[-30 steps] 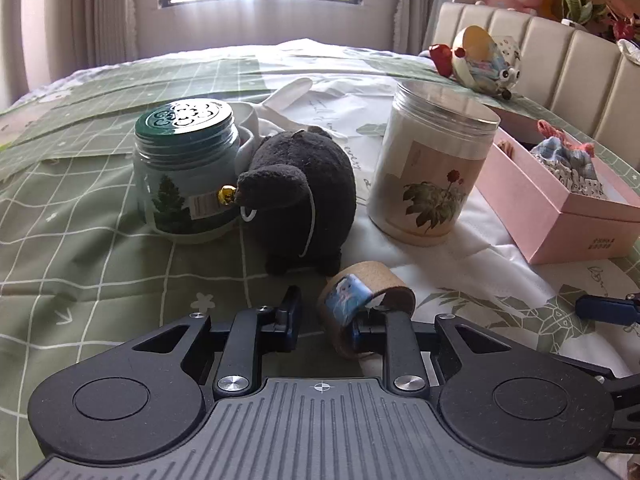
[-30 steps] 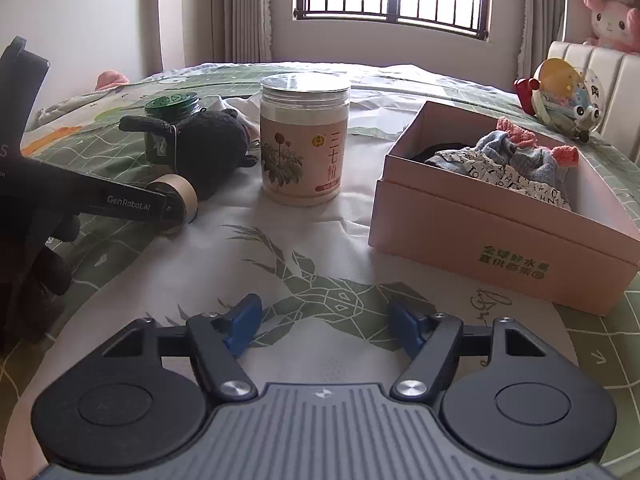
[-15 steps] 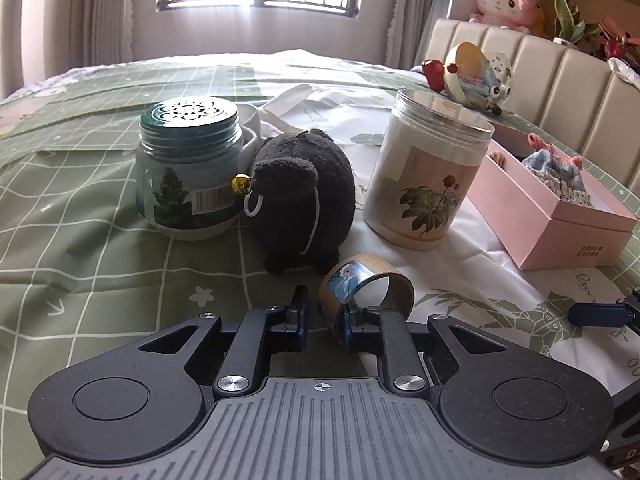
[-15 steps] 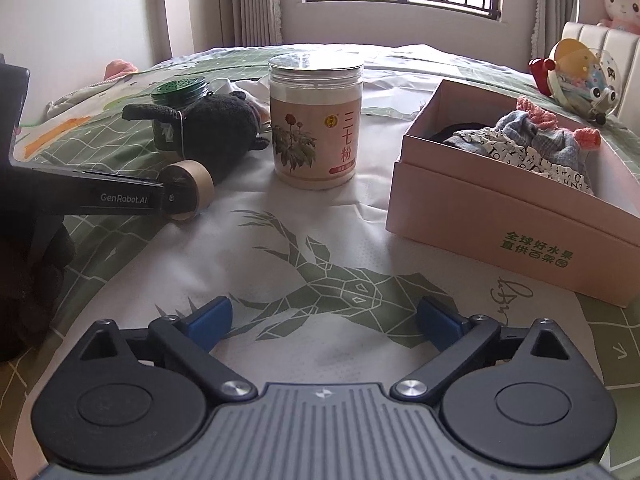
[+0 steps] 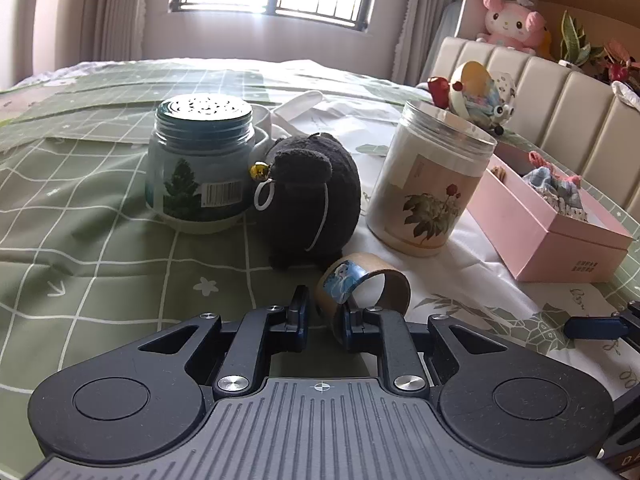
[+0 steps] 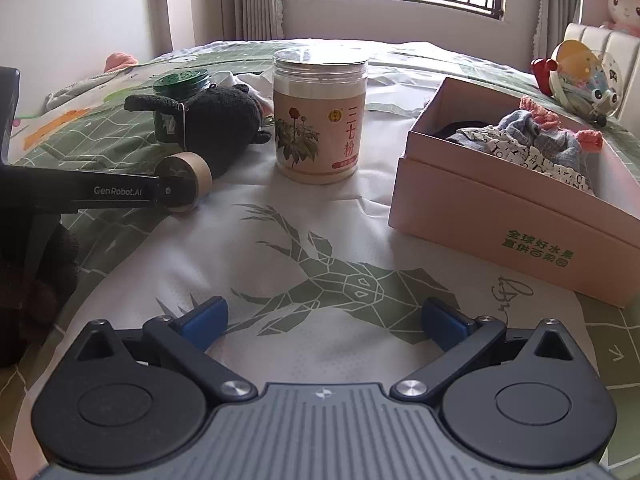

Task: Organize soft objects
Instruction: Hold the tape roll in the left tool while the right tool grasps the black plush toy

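A black plush toy lies on the bed between two jars. Just in front of it is a cardboard tape roll. My left gripper is shut on the roll's near wall, one finger inside the ring and one outside. A pink box on the right holds bundled patterned cloth. My right gripper hovers over the white deer-print sheet. Its jaws are opening wide and nothing is between them.
A green-lidded jar stands left of the plush and a tall flower-label jar right of it. A round toy leans on the padded headboard, with a pink plush on the shelf above.
The left jaws narrowed onto the tape roll's wall and the left view tilted up slightly. The right jaws spread much wider; that hand stayed put.
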Demonstrator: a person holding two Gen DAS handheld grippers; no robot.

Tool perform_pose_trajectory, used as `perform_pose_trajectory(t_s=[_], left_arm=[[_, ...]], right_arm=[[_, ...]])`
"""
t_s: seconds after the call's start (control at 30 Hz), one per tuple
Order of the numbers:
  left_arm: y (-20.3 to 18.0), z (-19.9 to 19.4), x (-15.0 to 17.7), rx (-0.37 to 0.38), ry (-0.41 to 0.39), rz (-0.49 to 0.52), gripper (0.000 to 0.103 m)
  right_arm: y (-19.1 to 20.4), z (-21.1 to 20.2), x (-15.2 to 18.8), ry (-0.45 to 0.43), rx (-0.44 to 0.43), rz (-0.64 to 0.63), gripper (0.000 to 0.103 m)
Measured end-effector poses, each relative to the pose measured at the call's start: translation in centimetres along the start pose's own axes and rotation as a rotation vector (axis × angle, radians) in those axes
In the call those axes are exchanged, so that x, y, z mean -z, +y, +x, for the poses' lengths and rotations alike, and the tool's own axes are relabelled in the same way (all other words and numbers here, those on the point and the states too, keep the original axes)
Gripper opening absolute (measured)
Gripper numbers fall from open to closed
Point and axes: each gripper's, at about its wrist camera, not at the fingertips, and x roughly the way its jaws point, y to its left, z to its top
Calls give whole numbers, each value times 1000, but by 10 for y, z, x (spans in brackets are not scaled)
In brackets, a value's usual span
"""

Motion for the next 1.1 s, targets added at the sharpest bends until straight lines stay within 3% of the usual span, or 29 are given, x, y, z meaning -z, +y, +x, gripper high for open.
perform_pose_trajectory(t_s=[0.13, 0.2, 0.33, 0.47, 0.67, 0.73, 0.8, 0.93, 1.0, 1.1], left_arm=[[3, -2, -2, 4, 1, -13, 12], [6, -5, -3, 28, 6, -28, 11], [13, -13, -4, 70, 12, -47, 10], [22, -28, -6, 92, 9, -41, 9], [48, -56, -13, 41, -35, -68, 9], [59, -64, -16, 25, -53, -71, 9], [69, -69, -18, 10, -64, -77, 9], [84, -73, -21, 4, -71, -92, 9], [89, -72, -21, 36, -72, -110, 9], [92, -67, -21, 148, -57, -169, 9]], right_arm=[[-1, -2, -3, 6, -24, -17, 103], [0, -5, -6, -1, -29, -20, 98], [9, -18, -27, -56, -50, 7, 95], [32, -27, -74, -128, -84, 31, 95], [70, 1, -149, -101, -96, 172, 95], [83, 15, -162, -96, -57, 220, 95], [96, 36, -166, -70, 6, 240, 94], [104, 71, -157, 12, 49, 236, 84], [101, 80, -151, 17, 72, 231, 83], [90, 84, -147, 38, 26, 267, 80]])
